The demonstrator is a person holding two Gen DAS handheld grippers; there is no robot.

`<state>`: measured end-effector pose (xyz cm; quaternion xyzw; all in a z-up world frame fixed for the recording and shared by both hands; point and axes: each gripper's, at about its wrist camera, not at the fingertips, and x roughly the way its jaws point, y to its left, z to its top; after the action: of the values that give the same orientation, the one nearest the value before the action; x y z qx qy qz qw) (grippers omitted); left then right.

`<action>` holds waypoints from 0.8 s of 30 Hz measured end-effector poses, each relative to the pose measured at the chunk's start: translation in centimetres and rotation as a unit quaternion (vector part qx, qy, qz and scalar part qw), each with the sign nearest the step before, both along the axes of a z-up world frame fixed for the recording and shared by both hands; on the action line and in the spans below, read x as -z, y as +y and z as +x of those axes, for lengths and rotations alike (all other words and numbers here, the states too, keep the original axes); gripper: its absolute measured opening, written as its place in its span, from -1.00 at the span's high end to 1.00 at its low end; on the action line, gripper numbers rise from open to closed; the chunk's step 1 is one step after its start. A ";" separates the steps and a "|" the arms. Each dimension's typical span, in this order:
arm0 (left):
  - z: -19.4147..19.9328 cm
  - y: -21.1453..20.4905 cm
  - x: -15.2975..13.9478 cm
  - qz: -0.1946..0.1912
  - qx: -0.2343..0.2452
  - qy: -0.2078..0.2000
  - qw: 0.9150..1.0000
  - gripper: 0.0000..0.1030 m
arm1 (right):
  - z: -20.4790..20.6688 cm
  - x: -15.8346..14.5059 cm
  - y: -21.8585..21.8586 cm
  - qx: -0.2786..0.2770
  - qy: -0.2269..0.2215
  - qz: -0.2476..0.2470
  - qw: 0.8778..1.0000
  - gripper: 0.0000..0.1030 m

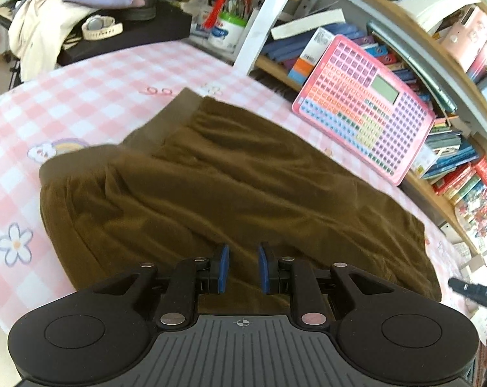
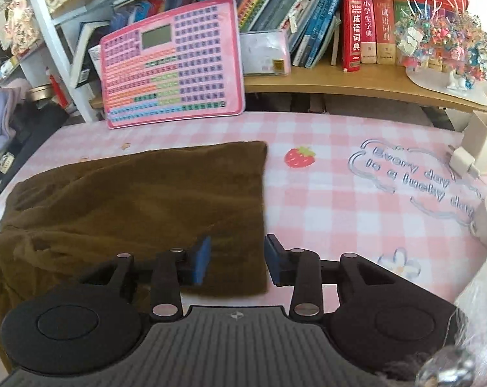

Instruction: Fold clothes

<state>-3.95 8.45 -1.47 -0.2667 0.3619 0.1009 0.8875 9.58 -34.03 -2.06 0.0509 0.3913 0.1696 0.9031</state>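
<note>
On the table [image 2: 324,174], one brown garment [image 2: 140,193]

Garment [image 2: 140,200] on table [image 2: 340,193], before shelf [image 2: 340,80]

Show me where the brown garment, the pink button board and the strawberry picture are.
Brown garment [image 1: 230,174]: left wrist view, middle of the cloth.
Pink button board [image 2: 175,64]: right wrist view, centre of its key grid.
Strawberry picture [image 2: 299,157]: right wrist view, red body of the berry.

Pink checked tablecloth [image 2: 324,213] fills my lower frame; up top, a wooden shelf [image 2: 340,82] crammed with books [image 2: 311,22], daylight washing in.
</note>
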 end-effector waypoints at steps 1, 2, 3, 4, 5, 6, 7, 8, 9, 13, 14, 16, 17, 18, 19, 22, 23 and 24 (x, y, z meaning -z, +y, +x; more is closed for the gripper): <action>0.1 0.2 0.0 -0.001 0.004 -0.003 1.000 0.60 | -0.8 0.0 0.4 0.002 -0.001 0.002 1.000 0.33; 0.3 0.4 0.0 -0.002 0.008 -0.006 1.000 0.60 | -1.5 -0.1 0.8 0.004 -0.001 0.004 1.000 0.33; 0.4 0.7 0.0 -0.003 0.013 -0.009 1.000 0.60 | -2.3 -0.1 1.3 0.005 -0.002 0.004 1.000 0.33; 0.6 1.0 0.1 -0.003 0.019 -0.011 1.000 0.60 | -3.2 -0.2 1.9 0.006 -0.005 0.002 1.000 0.33; 0.8 1.3 0.0 -0.004 0.024 -0.014 1.000 0.60 | -4.1 -0.2 2.3 0.012 -0.005 -0.001 1.000 0.33; 0.9 1.6 0.0 -0.004 0.030 -0.017 0.999 0.60 | -4.9 -0.2 2.6 0.018 -0.004 -0.004 1.000 0.33; 1.0 2.0 -0.1 -0.004 0.035 -0.021 0.999 0.60 | -5.7 -0.1 3.0 0.024 -0.003 -0.007 1.000 0.33; 1.1 2.3 -0.2 -0.005 0.040 -0.025 0.999 0.60 | -6.5 -0.1 3.3 0.030 -0.003 -0.010 0.999 0.33; 1.1 2.7 -0.3 -0.007 0.045 -0.029 0.999 0.60 | -7.2 0.0 3.6 0.038 0.001 -0.012 0.999 0.33; 0.7 4.5 -0.2 -0.011 0.058 -0.035 0.998 0.60 | -9.8 0.4 4.9 0.067 0.013 -0.027 0.997 0.33; 0.6 4.9 -0.2 -0.012 0.060 -0.036 0.997 0.60 | -10.5 0.5 5.3 0.075 0.014 -0.033 0.997 0.33; 0.3 6.0 -0.1 -0.012 0.063 -0.037 0.997 0.60 | -11.8 0.6 6.0 0.087 0.015 -0.043 0.995 0.33; 0.2 6.7 -0.1 -0.011 0.064 -0.037 0.997 0.60 | -12.4 0.7 6.4 0.093 0.016 -0.047 0.994 0.33; 0.0 7.3 -0.1 -0.010 0.064 -0.039 0.997 0.60 | -13.0 0.8 6.7 0.101 0.018 -0.050 0.994 0.33; -0.2 7.9 -0.1 -0.009 0.064 -0.041 0.997 0.60 | -13.7 0.9 7.0 0.108 0.019 -0.053 0.993 0.33; -0.7 9.9 -0.1 -0.004 0.059 -0.041 0.997 0.51 | -15.3 1.3 8.0 0.128 0.023 -0.063 0.989 0.33; -0.9 10.5 0.0 0.000 0.057 -0.040 0.998 0.47 | -15.8 1.5 8.3 0.134 0.025 -0.067 0.988 0.33; -1.1 11.1 0.0 0.003 0.055 -0.039 0.998 0.44 | -16.2 1.7 8.6 0.141 0.027 -0.071 0.987 0.33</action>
<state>-5.08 19.56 -1.48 -0.2471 0.3406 0.0426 0.9062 -6.63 -25.46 -3.78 0.0457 0.4154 0.0106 0.9084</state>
